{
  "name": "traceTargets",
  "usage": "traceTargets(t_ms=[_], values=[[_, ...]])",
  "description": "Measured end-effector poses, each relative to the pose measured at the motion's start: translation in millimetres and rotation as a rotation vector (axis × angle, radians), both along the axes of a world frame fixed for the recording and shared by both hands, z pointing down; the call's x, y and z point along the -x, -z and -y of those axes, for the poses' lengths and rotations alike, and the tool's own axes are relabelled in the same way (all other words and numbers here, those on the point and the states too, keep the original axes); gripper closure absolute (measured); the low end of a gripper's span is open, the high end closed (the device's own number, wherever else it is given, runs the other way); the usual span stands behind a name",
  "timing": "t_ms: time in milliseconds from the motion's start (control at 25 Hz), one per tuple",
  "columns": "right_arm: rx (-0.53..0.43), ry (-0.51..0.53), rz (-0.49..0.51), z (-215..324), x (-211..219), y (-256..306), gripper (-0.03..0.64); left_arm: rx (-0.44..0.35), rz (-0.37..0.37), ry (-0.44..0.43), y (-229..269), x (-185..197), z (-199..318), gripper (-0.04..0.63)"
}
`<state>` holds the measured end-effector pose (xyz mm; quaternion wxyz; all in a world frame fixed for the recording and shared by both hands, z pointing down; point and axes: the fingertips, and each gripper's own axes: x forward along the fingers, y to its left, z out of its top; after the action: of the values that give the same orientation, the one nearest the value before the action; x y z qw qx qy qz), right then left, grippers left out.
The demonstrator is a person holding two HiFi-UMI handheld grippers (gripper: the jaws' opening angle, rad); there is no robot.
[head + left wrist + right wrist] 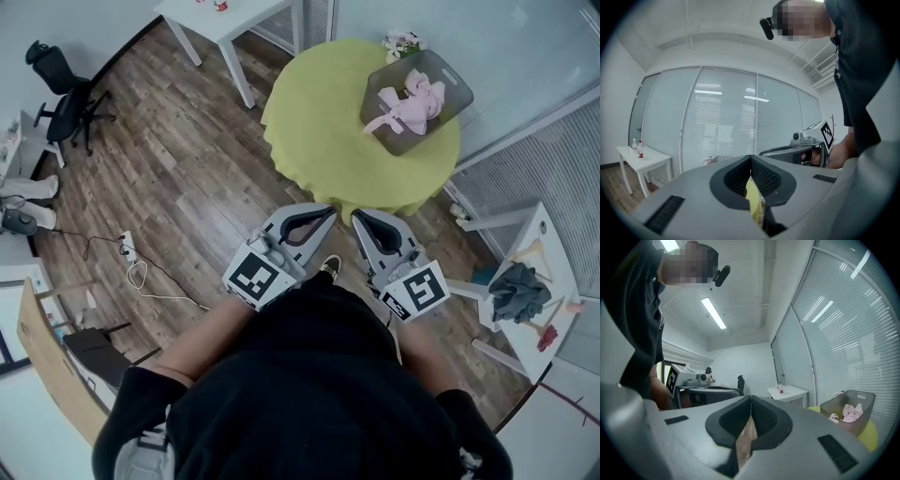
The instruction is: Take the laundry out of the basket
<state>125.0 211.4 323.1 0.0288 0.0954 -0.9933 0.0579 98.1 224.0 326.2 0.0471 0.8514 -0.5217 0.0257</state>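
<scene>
**Both grippers empty, laundry in the basket**

The pink crumpled laundry (412, 105) lies inside the grey translucent plastic basket (454, 82). The basket stands on the round table draped in yellow-green cloth (319, 122), near that table's two o'clock edge in the head view. A small pink-and-white bundle (403, 42) lies just beside the basket at its twelve o'clock.

The left gripper (330, 212) and the right gripper (357, 218) are held side by side at the table's six o'clock rim, level, tips toward the table and marker cubes up. The basket lies at one o'clock from them, well apart. Each gripper's jaws are pressed together with nothing between them. The left forearm (202, 330) reaches forward from the dark-clad torso.

A white rectangular table (225, 21) stands at eleven o'clock, and a black office chair (61, 103) at nine o'clock.
</scene>
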Motion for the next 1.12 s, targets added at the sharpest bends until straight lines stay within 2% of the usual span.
traceTargets(t_ms=[360, 680, 1120], values=[[-0.001, 0.025, -0.014, 67.6, 5.5, -4.2, 0.594, -0.004, -0.009, 0.048, -3.2, 12.6, 67.8, 0.586], [-0.001, 0.018, -0.036, 110.4, 37.4, -5.9, 0.594, 0.000, -0.009, 0.021, -7.2, 42.0, 115.3, 0.586], [0.033, -0.175, -0.043, 183.8, 118.7, -13.1, 0.594, 0.013, 0.009, -0.177, -11.4, 120.9, 193.7, 0.586]])
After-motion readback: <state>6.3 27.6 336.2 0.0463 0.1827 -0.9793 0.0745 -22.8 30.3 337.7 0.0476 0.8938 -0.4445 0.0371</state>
